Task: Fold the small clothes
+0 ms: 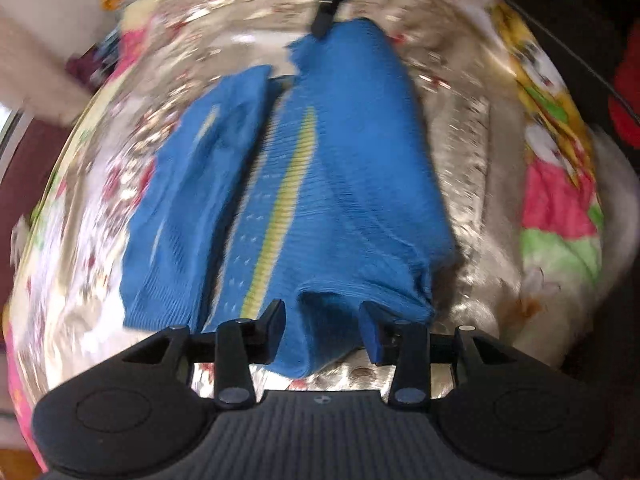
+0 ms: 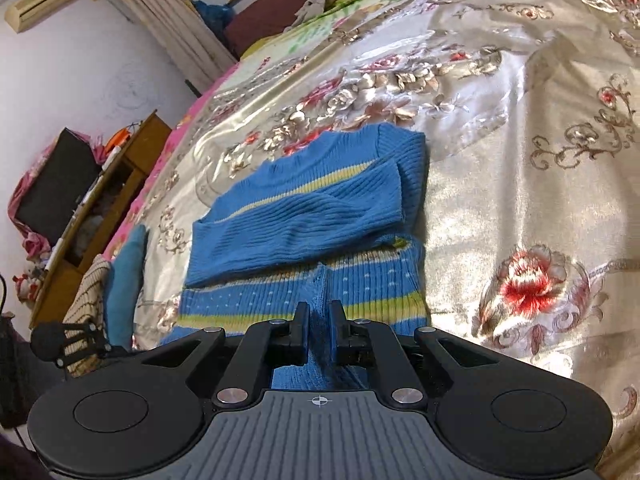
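A small blue knit sweater [image 1: 328, 184] with yellow-green stripes lies on a flowered satin bedspread [image 1: 472, 160]. In the left wrist view my left gripper [image 1: 322, 320] is open, its jaws apart on either side of the sweater's near hem. The view is blurred by motion. My right gripper [image 1: 324, 20] shows at the sweater's far end, pinching the fabric. In the right wrist view my right gripper [image 2: 319, 320] is shut on a fold of the sweater [image 2: 304, 216], whose sleeves are folded across the body. The left gripper [image 2: 76, 344] shows at the lower left.
The bedspread [image 2: 500, 100] covers a wide bed. A cartoon-print blanket [image 1: 552, 152] lies along its side. A blue cushion [image 2: 124, 292] and a striped cloth [image 2: 86, 308] lie at the bed's edge. A wooden cabinet [image 2: 100, 208] stands by the wall.
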Tool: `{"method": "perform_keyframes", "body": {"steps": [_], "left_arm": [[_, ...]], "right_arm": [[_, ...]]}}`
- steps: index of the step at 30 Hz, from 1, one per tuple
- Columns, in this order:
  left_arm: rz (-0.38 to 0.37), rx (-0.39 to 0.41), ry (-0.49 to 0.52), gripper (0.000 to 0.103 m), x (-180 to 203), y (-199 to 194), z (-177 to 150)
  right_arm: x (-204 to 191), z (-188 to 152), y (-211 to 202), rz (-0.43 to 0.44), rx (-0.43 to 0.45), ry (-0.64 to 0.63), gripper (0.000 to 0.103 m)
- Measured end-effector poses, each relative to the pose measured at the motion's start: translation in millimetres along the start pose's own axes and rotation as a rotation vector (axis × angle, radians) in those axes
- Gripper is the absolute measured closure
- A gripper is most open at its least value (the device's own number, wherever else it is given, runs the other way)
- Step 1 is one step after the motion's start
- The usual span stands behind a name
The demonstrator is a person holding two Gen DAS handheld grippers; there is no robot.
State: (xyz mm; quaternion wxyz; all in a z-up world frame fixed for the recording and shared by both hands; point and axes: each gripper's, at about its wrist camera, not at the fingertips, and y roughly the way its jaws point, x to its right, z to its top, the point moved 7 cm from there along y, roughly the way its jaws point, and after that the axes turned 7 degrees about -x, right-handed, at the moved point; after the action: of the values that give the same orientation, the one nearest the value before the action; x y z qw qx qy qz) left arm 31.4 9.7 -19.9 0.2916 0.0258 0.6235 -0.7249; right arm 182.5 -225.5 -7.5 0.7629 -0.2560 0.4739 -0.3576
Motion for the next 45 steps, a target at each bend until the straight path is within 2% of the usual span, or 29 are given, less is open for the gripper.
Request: {"method": "perform_keyframes", "body": {"steps": [8,12,20,28,35,36,38,40,45], "left_arm": [[0.05,0.002,0.21,0.057,26.1,14.0,15.8],[0.079,-0.024,0.319,0.057,30.9,17.7,15.2],[0.057,-0.065,0.409,0.058,38.9,25.5,15.3],[0.055,-0.126,0.454,0.058,35.6,24.8,11.8],[0.11,-0.155,0.562,0.058,45.4,31.6,10.0],[0.118,-0.159,0.566,0.059,43.8,33.4,10.8],[0.123,-0.167,0.576,0.073,46.4,35.7,10.1],[0.117,-0.167,0.573,0.079,49.2,36.4,11.9],[0.131,-0.155,0.557,0.086,50.1,32.8,14.4]], "right_arm": [[6.5,-9.8,6.8,0.012,-0.029,0.016,0.094],[6.4,-15.7,9.8,0.021,-0.043,0.019,0.094],[12.8,-21.6,13.2,0.042,-0.056,0.039,0.094],[22.0,-27.4,19.6,0.068,-0.061,0.076,0.092],[27.8,-31.1,17.5,0.091,-0.06,0.089,0.089],[27.8,-31.7,17.5,0.092,-0.06,0.09,0.088],[27.4,-33.0,17.2,0.096,-0.06,0.088,0.088],[27.5,-34.3,16.3,0.1,-0.059,0.088,0.088],[30.7,-34.4,15.5,0.102,-0.053,0.093,0.088]]}}
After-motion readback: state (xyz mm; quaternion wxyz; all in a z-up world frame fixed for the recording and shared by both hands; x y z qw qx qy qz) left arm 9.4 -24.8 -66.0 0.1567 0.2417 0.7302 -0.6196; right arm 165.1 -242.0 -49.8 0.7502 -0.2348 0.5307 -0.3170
